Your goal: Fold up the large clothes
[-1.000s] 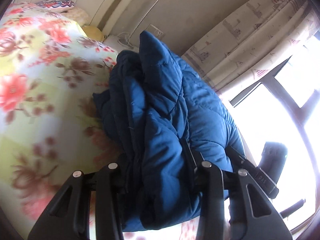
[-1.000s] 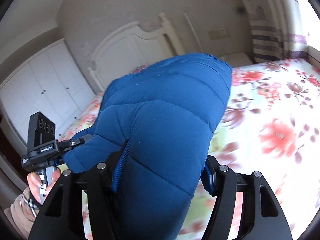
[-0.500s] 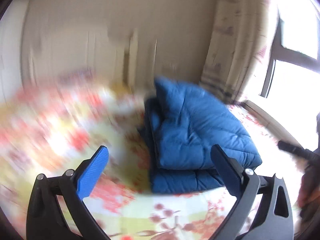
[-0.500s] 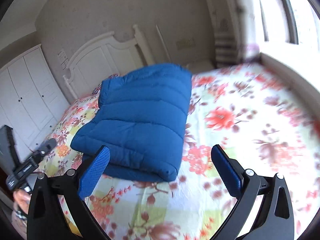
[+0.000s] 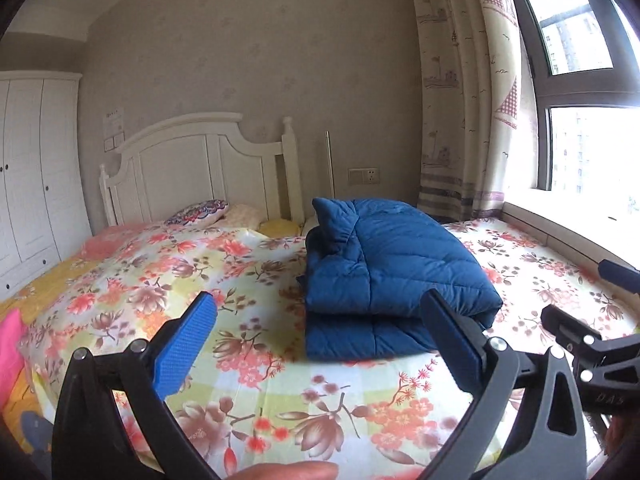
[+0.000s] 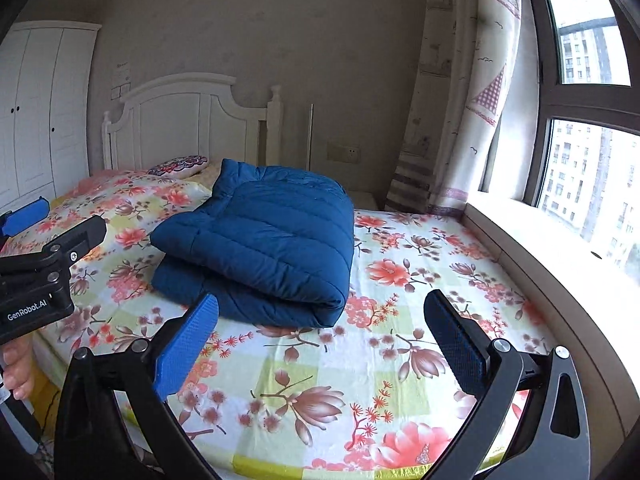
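Note:
A blue quilted down jacket point(image 5: 384, 272) lies folded in a thick stack on the floral bed sheet point(image 5: 248, 280); the right wrist view shows the same jacket point(image 6: 264, 240) from its other side. My left gripper point(image 5: 320, 320) hangs open above the sheet, back from the jacket, with nothing between its blue pads. Over the sheet's near part my right gripper point(image 6: 320, 324) is also wide open and empty. In the right wrist view the left gripper's body point(image 6: 36, 272) shows at the left edge, with a hand below it.
White headboard point(image 5: 200, 176) and pillows point(image 5: 200, 212) stand at the far end of the bed. A white wardrobe point(image 5: 32, 176) is at left. Curtain point(image 5: 464, 92), window and sill point(image 6: 552, 248) run along the right side. A pink item point(image 5: 10, 344) lies at the bed's left edge.
Both grippers let go of the jacket, opened wide and drew back from it. The jacket now rests folded on the bed. Both views levelled out.

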A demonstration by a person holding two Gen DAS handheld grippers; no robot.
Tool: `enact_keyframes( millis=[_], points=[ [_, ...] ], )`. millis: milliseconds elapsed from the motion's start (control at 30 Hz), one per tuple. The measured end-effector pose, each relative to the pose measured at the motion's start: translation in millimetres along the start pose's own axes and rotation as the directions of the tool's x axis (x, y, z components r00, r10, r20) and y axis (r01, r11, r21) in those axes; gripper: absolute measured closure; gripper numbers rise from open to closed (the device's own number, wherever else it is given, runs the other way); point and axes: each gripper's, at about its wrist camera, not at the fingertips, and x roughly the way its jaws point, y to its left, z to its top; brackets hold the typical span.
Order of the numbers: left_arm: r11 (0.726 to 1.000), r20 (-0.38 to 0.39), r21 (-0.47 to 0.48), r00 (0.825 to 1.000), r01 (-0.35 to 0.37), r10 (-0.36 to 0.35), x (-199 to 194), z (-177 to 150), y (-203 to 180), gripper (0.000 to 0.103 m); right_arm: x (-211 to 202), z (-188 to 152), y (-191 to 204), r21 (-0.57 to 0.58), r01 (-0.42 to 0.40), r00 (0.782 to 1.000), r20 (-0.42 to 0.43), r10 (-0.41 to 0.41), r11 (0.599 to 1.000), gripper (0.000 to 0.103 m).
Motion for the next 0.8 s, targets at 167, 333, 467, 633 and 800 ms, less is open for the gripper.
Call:
enact_keyframes(
  millis=[167,333,467,633,800],
  points=[
    [0.999,-0.024,-0.038,1.0,-0.015,0.015,4.7,-0.6,10.2,0.002,0.9,-2.6,5.7,-0.002,-0.008,1.0,-0.005,0.008,1.0,0.004],
    [0.998,-0.035,-0.054,0.999,-0.017,0.015,5.6,-2.4,14.5,0.002,0.1,-4.4,8.7,-0.005,-0.012,1.0,-0.005,0.012,1.0,0.004],
    [0.999,-0.027,-0.044,0.999,-0.02,0.019,4.0,-2.1,12.5,0.002,-0.9,-4.7,7.9,-0.001,-0.011,1.0,-0.001,0.011,1.0,0.004],
    [0.999,-0.031,-0.036,0.999,-0.018,0.017,4.0,-2.1,10.8,0.002,-2.0,-4.4,8.4,-0.002,-0.011,1.0,0.004,0.011,1.0,0.004],
    [0.999,-0.032,-0.036,0.999,-0.02,0.019,3.9,-2.3,10.7,0.002,-1.9,-4.2,9.1,-0.001,-0.014,1.0,0.003,0.014,1.0,0.004]
  ],
)
